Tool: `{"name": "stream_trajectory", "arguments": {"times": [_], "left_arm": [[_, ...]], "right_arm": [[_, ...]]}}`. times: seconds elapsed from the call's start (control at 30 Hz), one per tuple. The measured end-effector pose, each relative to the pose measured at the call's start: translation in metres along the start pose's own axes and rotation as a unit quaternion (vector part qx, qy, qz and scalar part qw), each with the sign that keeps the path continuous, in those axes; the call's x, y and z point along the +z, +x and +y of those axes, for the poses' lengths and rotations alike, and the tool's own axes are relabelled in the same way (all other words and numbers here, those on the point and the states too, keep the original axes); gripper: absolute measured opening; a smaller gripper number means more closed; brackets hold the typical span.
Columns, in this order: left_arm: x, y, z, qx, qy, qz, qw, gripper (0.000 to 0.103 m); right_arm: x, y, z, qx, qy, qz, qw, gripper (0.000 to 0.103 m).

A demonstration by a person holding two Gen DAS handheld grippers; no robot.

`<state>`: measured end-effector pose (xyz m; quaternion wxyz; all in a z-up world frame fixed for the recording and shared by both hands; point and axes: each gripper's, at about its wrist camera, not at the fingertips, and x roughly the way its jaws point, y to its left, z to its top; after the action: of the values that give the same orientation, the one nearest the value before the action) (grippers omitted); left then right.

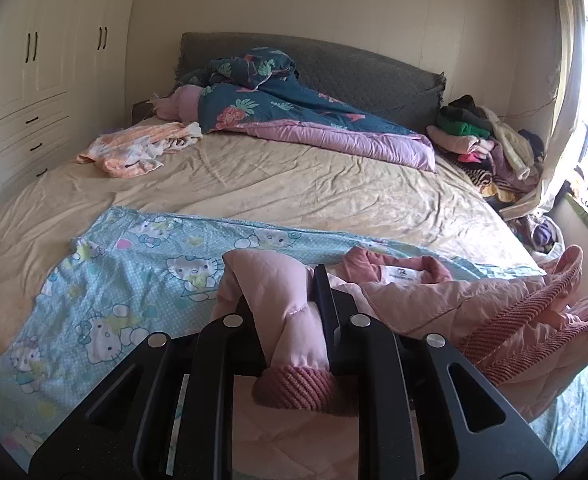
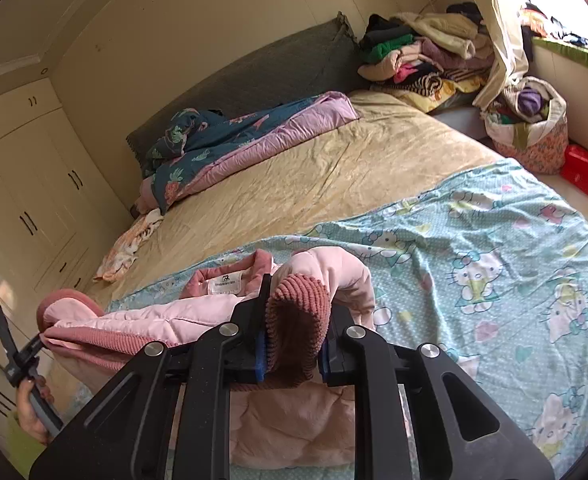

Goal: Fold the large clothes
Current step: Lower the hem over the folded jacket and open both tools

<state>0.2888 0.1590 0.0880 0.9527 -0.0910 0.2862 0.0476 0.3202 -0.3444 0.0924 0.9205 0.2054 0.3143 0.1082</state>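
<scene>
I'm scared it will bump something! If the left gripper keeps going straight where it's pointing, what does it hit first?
Probably the cartoon-cat sheet on the bed. The left gripper, shut on the pink jacket, points slightly downward, so the cloth lies ahead. Depth is hard to judge.

The pink jacket (image 1: 426, 300) is soft quilted cloth with a faint sheen, its cuff (image 1: 298, 392) and hem coarse ribbed knit in darker rose. Lower centre, the left gripper (image 1: 281, 300) is matt black plastic with bright metal pins — the right gripper (image 2: 294, 320) likewise, with blue pads. The cartoon-print sheet (image 2: 494, 264) is thin, smooth cotton-like cloth; the tan bedspread (image 1: 294, 176) looks velvety and creased.
</scene>
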Motion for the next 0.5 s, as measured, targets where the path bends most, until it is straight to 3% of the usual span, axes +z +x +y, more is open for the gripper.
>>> {"name": "stream_trajectory", "arguments": {"times": [0.2,0.27,0.33,0.37,0.5], "left_arm": [[0.0,0.026,-0.001,0.002,0.003,0.011,0.9999,0.012],[-0.001,0.032,-0.002,0.002,0.003,0.014,0.9999,0.012],[-0.001,0.039,-0.002,0.002,0.001,0.017,0.9999,0.012],[-0.002,0.041,-0.003,0.003,0.001,0.018,0.9998,0.012],[-0.004,0.05,-0.003,0.001,0.001,0.021,0.9998,0.013]], "right_arm": [[0.006,0.03,-0.021,0.03,0.052,0.025,0.998,0.026],[0.006,0.034,-0.025,0.044,0.063,0.023,0.997,0.036],[0.008,0.034,-0.029,0.06,0.076,0.011,0.995,0.066],[0.008,0.033,-0.03,0.061,0.076,0.004,0.995,0.072],[0.001,0.037,-0.033,0.058,0.055,0.002,0.997,0.079]]}}
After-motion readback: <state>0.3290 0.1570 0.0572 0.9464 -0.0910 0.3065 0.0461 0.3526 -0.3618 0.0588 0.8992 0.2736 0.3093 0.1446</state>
